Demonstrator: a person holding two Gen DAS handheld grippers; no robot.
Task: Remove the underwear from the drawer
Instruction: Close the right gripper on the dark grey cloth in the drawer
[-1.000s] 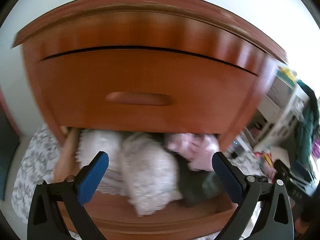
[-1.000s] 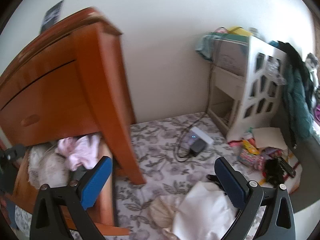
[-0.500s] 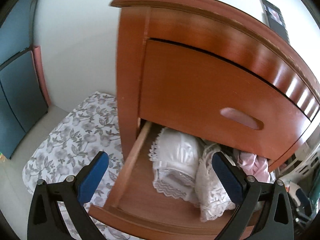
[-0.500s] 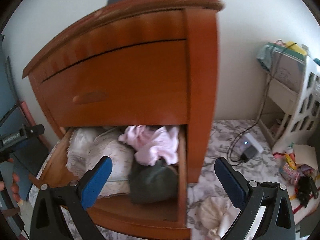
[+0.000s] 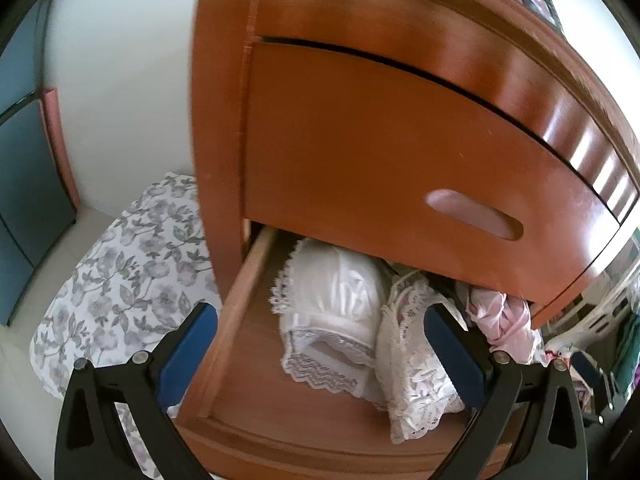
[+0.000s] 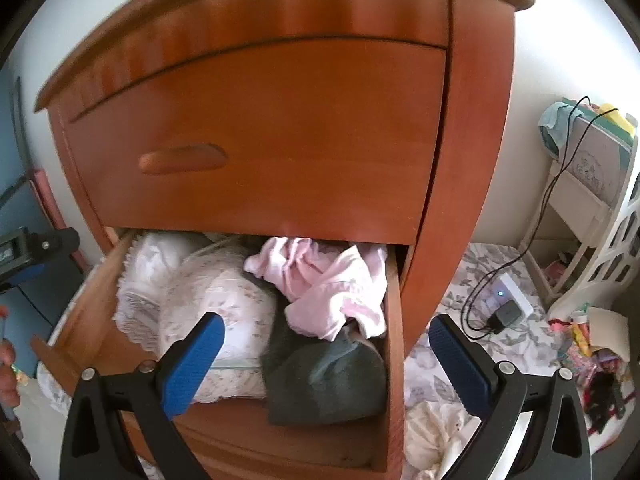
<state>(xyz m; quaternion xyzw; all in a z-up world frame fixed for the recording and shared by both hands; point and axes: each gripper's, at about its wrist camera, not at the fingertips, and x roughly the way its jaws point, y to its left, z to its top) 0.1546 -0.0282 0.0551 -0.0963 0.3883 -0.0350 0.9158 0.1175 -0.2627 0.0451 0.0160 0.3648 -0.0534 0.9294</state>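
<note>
The bottom drawer (image 5: pixel 236 296) (image 6: pixel 394 344) of a reddish wooden dresser (image 5: pixel 400 152) (image 6: pixel 280 128) is pulled out. Inside lie a white lace-trimmed garment (image 5: pixel 332 304) (image 6: pixel 144 280), a cream floral lace piece (image 5: pixel 412 364) (image 6: pixel 228 312), crumpled pink underwear (image 5: pixel 504 320) (image 6: pixel 328 280) and a dark grey garment (image 6: pixel 320 368). My left gripper (image 5: pixel 322 354) is open above the drawer's front left. My right gripper (image 6: pixel 326 360) is open over the drawer's right side, in front of the grey and pink pieces. Both hold nothing.
A floral sheet (image 5: pixel 120 280) (image 6: pixel 480 304) covers the floor around the dresser. To the right stand a white shelf unit (image 6: pixel 592 208), a charger with cable (image 6: pixel 506 312) and scattered small items (image 6: pixel 592 360). White cloth (image 6: pixel 436 432) lies on the floor by the drawer. A blue panel (image 5: pixel 24 184) stands left.
Both views swung toward the dresser: the left gripper shifted to the drawer's left side and closer; the right gripper turned from the floor to face the open drawer. Both stayed open.
</note>
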